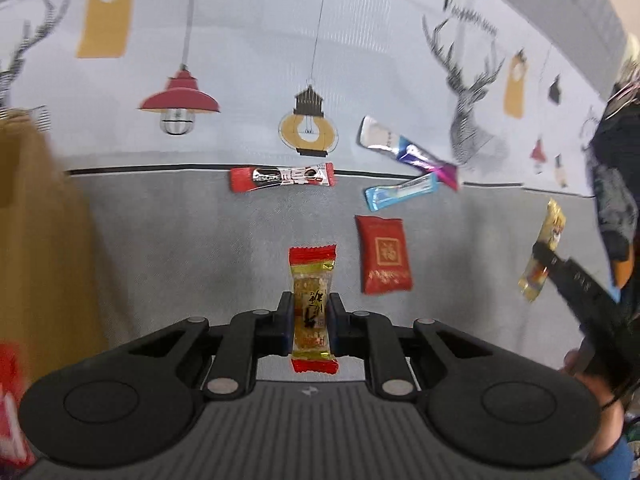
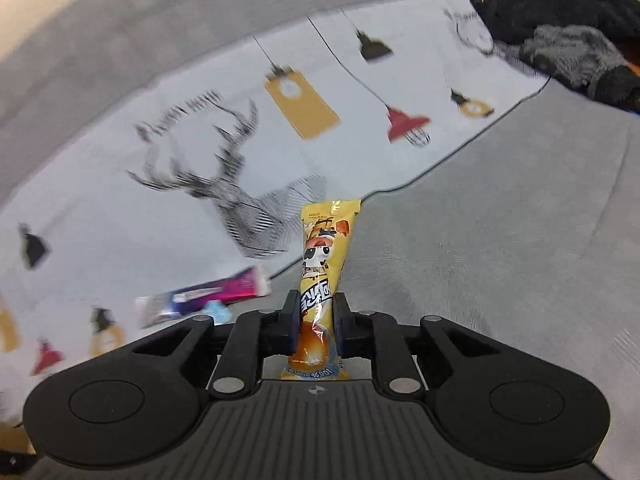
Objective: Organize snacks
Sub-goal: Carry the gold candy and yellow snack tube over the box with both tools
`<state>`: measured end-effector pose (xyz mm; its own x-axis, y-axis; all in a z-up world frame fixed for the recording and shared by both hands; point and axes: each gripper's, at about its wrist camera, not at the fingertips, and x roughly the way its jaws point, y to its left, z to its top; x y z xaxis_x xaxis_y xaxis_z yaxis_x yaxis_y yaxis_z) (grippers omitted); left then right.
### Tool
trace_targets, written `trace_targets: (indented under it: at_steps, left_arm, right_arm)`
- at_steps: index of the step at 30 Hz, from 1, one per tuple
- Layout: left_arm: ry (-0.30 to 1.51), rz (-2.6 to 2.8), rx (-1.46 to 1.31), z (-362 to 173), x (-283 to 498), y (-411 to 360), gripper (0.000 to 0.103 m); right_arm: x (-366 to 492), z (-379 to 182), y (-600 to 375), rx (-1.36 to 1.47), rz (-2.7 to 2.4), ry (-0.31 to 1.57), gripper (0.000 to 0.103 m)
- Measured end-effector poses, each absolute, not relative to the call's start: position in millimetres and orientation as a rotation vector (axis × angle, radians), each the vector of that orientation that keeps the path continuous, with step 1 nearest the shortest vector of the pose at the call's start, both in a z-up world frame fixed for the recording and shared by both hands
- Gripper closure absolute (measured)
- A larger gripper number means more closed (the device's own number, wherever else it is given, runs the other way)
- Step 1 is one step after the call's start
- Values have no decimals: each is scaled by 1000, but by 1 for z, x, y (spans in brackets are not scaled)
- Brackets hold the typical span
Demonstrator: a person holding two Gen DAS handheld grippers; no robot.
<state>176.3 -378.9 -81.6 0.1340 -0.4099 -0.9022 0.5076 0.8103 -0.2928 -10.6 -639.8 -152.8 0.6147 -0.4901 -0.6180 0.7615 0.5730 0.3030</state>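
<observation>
Above cloth, left tongs (image 1: pixel 311 314) pinch candy (image 1: pixel 312 308).

Left tool (image 1: pixel 310 316): candy bar (image 1: pixel 312 300) clamped lengthwise between pads, both ends projecting, lifted above worktop (image 1: pixel 200 248).

Right tool (image 2: pixel 317 320): tube sachet (image 2: pixel 324 264) pinched between pads, long end pointing forward.

On worktop, left wrist view: flat pouch (image 1: pixel 383 255) right of candy bar. Coffee stick (image 1: pixel 282 177) beyond, on cloth border line. Two sticks (image 1: pixel 408 160) right of coffee stick, crossing at right ends. Printed cloth (image 1: pixel 260 60) behind border. Box (image 1: pixel 44 240) at far left.
</observation>
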Motion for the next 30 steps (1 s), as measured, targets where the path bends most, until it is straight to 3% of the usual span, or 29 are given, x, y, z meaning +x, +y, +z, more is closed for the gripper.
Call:
trace_targets:
  at_steps: [6, 14, 23, 30]
  left_arm:
    - [1231, -672, 46, -37, 133, -322, 85]
    - [1140, -594, 71, 6, 72, -207, 85]
    - [1106, -491, 30, 22, 19, -78, 85]
    - [1073, -459, -43, 27, -10, -17, 85]
  right_arm:
    - [-53, -99, -552, 573, -632, 447, 86]
    - [-89, -45, -412, 523, -381, 499, 86]
    - [-104, -23, -273, 463, -114, 595, 86]
    - [-116, -12, -223, 401, -63, 624, 86]
